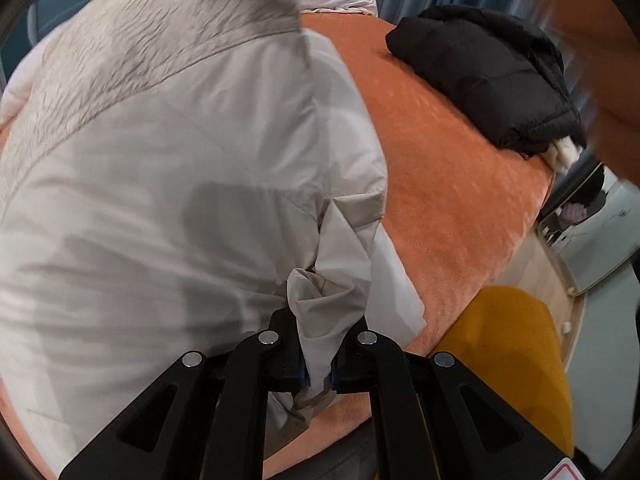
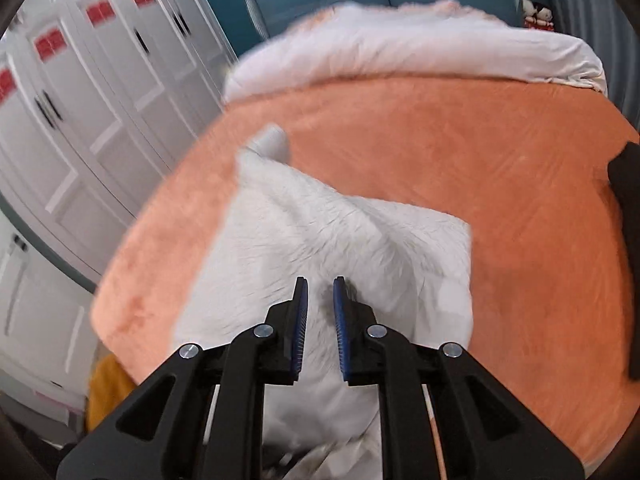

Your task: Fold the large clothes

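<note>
The left gripper (image 1: 318, 354) is clamped on a bunched corner of a pale grey jacket (image 1: 168, 184); the cloth gathers into a tight twist between its pads and trails out below them. The right gripper (image 2: 321, 320) hovers with its jaws parted by a narrow gap; fabric shows behind the gap, but whether any of it is pinched cannot be told from this view.

The jacket lies spread on a bed covered by an orange blanket (image 1: 452, 184); its smooth shell faces the left camera, with a shaggy, fur-like panel (image 2: 320, 232) toward the far end, and that panel fills the middle of the right view. A folded black puffer jacket (image 1: 488, 80) sits well apart on the same blanket, near the bed's far edge; a white duvet (image 2: 400, 56) lies at the head of the bed. White wardrobe doors (image 2: 80, 112) stand beside the bed; a mustard-yellow seat (image 1: 516, 352) is at its near corner.

Risks, judged from here: the left grip holds only a small twist, so a firm pull may slip it free; the shell looks slick, so a folded layer may slide open; if the right gripper closes on the loose fur alone, the panel may lift unevenly and the fold come out crooked.
</note>
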The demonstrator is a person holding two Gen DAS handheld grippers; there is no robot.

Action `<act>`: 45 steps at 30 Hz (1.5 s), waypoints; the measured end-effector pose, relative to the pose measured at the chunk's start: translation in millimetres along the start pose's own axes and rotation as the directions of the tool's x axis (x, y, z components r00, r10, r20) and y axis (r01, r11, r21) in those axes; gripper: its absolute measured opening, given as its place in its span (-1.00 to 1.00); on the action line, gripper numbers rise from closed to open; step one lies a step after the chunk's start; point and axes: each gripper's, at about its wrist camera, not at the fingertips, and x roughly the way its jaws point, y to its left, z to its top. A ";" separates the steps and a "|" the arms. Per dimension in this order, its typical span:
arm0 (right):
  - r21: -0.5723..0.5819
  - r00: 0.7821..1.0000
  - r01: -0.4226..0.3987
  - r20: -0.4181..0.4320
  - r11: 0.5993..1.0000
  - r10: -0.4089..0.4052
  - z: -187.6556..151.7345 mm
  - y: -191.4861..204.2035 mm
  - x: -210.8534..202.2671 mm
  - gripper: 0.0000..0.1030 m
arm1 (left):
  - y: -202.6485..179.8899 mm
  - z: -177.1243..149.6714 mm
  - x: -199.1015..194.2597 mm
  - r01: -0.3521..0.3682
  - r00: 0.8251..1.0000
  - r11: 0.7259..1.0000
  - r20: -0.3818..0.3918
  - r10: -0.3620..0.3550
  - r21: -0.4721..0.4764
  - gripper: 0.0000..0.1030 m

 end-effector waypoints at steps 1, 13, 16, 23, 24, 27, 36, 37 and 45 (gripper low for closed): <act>0.008 1.000 0.017 -0.025 1.000 -0.017 7.8 -8.5 16.9 -0.86 | -5.2 3.5 1.6 -0.007 1.000 1.000 0.003 0.007 0.013 -0.92; 0.133 0.964 0.024 -0.267 0.991 0.012 -1.4 -75.2 111.9 -1.00 | -19.9 22.9 41.0 0.020 1.000 0.999 -0.005 -0.019 0.043 -0.92; 0.104 0.957 0.037 -0.289 0.994 -0.005 -2.9 -68.8 127.1 -1.00 | -21.1 24.4 42.6 0.015 1.000 0.999 -0.002 -0.015 0.041 -0.89; 0.167 0.955 -0.030 -0.286 0.986 0.077 -13.4 -82.5 125.2 -1.00 | -0.1 -5.7 -69.2 0.184 0.976 0.983 0.122 -0.181 -0.007 -0.80; 0.158 0.956 -0.017 -0.286 0.987 0.062 -14.6 -79.9 124.3 -1.00 | 8.5 -9.5 -85.7 0.193 0.971 0.981 0.147 -0.187 -0.024 -0.73; 0.156 0.959 0.007 -0.281 0.988 0.037 -9.9 -68.0 122.4 -1.00 | 47.2 -8.1 -126.7 0.157 0.965 0.981 0.231 -0.128 -0.112 -0.52; 0.200 0.985 0.029 -0.175 0.979 0.006 -24.3 -43.3 53.9 -0.93 | 142.3 32.2 -72.0 0.026 0.983 0.947 0.179 0.033 -0.320 -0.52; 0.196 0.989 -0.001 -0.144 0.981 0.029 -30.1 -37.4 34.9 -0.92 | 140.0 33.0 -70.6 0.023 0.983 0.952 0.181 0.034 -0.306 -0.49; 0.150 0.959 0.087 -0.281 0.985 -0.042 -133.8 -32.3 26.7 -1.00 | 128.2 29.6 -55.5 0.028 0.986 0.955 0.165 0.022 -0.294 -0.45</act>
